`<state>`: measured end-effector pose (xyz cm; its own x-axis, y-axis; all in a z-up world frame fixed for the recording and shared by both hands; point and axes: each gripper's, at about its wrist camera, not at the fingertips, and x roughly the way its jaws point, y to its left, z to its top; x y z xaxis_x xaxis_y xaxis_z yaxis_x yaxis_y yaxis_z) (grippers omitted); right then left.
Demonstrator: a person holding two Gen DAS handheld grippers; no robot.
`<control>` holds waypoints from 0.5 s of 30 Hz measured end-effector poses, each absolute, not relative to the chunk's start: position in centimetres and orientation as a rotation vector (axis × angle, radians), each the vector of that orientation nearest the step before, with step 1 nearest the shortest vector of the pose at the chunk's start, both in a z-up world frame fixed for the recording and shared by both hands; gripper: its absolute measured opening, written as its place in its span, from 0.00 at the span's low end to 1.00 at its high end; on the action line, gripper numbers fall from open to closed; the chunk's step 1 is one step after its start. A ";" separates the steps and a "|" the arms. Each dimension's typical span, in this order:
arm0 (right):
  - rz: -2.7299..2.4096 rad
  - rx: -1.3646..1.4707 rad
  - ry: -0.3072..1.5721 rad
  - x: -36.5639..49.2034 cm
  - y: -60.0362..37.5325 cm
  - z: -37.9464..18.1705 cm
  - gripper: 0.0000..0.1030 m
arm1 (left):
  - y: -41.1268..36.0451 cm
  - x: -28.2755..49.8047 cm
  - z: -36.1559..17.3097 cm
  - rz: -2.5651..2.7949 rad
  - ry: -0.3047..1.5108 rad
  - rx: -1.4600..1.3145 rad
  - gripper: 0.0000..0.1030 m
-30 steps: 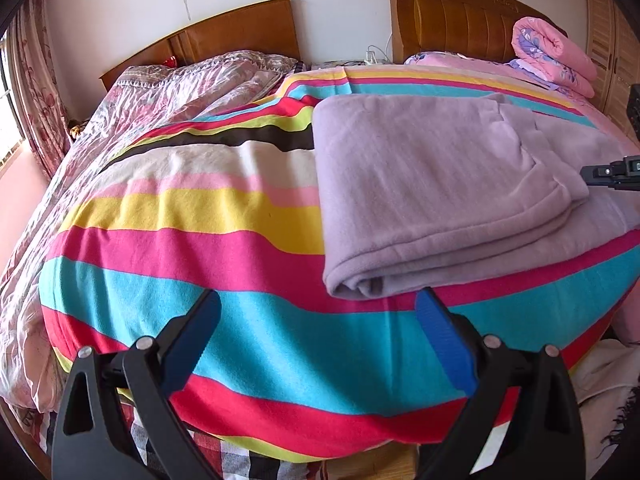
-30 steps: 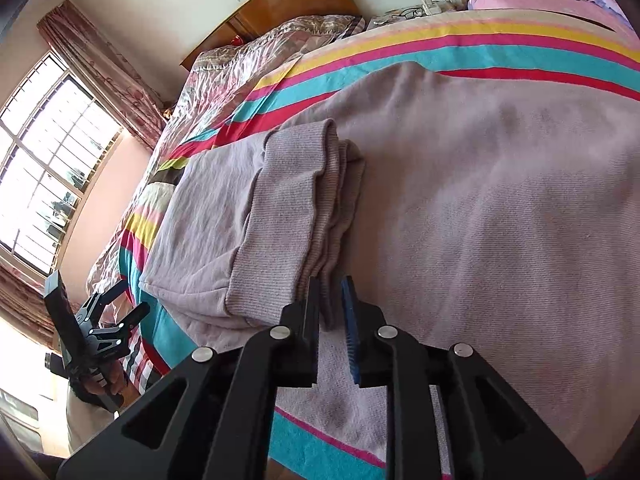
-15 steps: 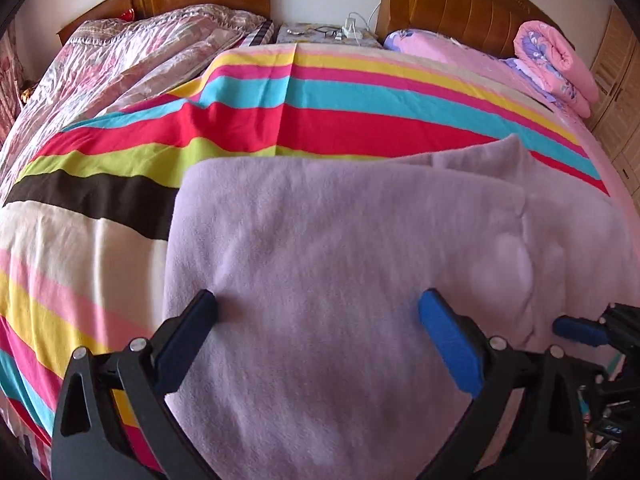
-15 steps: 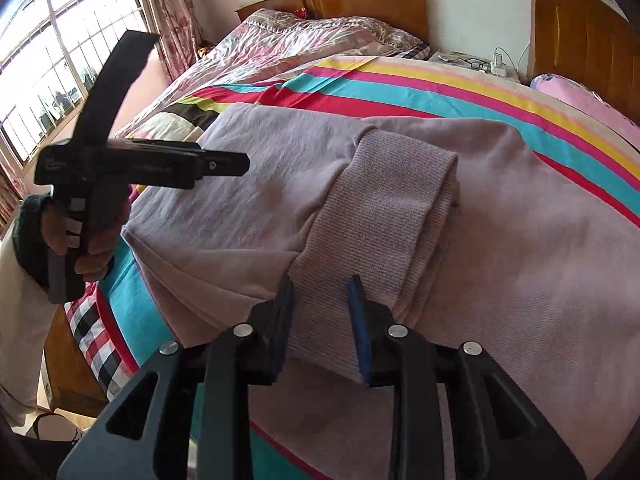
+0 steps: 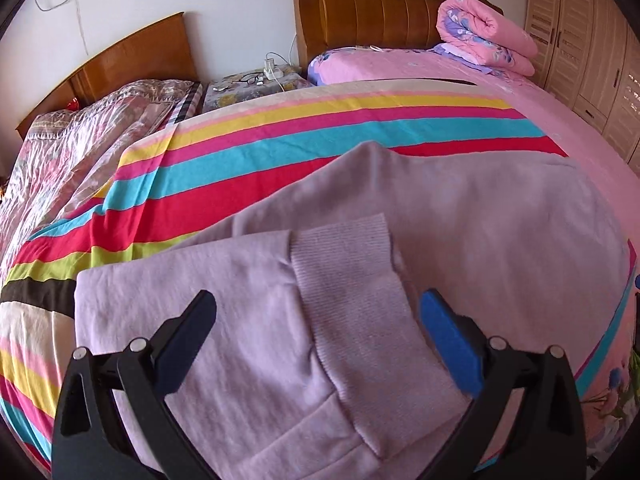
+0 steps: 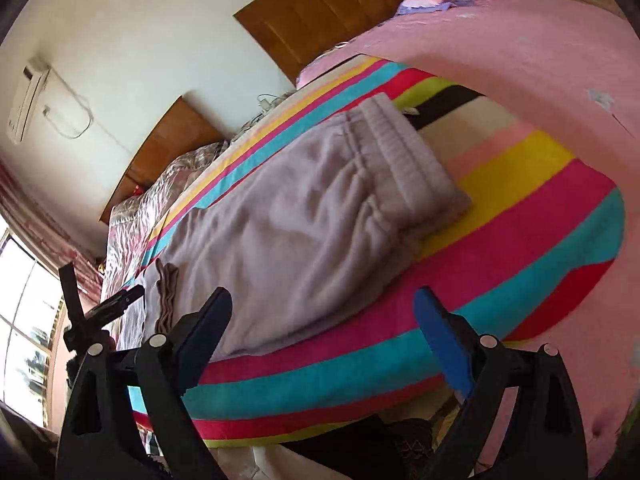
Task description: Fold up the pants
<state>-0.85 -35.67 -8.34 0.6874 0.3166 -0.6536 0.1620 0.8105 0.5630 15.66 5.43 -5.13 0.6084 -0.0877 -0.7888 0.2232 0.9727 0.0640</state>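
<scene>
Pants (image 6: 304, 216) waistband (image 6: 408, 160): right view only.

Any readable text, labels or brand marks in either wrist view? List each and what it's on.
None readable.
Right headboard: a small carved mark on its top rail, too small and blurred to read.
Air conditioner: no legible marking.
Pants, striped blanket, left gripper and right gripper: no text.

Lilac fleece pants (image 5: 460, 216) are lying flat on the striped bedspread, legs doubled over, ribbed cuffs (image 5: 360, 292) pointing toward twelve o'clock, gathered waistband (image 6: 408, 160) at the far end.
</scene>
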 end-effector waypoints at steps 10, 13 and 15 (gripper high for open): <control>0.098 0.705 0.880 3.6 -37.2 -10.6 0.82 | 4.0 15.6 -9.2 -0.186 0.951 0.176 0.99; 0.142 0.724 0.904 4.2 -36.3 -10.6 0.79 | 4.1 15.6 -9.3 -0.184 0.944 0.167 0.99; 0.124 0.706 0.914 4.7 -35.9 -10.5 0.79 | 4.2 15.3 -9.3 -0.185 0.941 0.168 0.99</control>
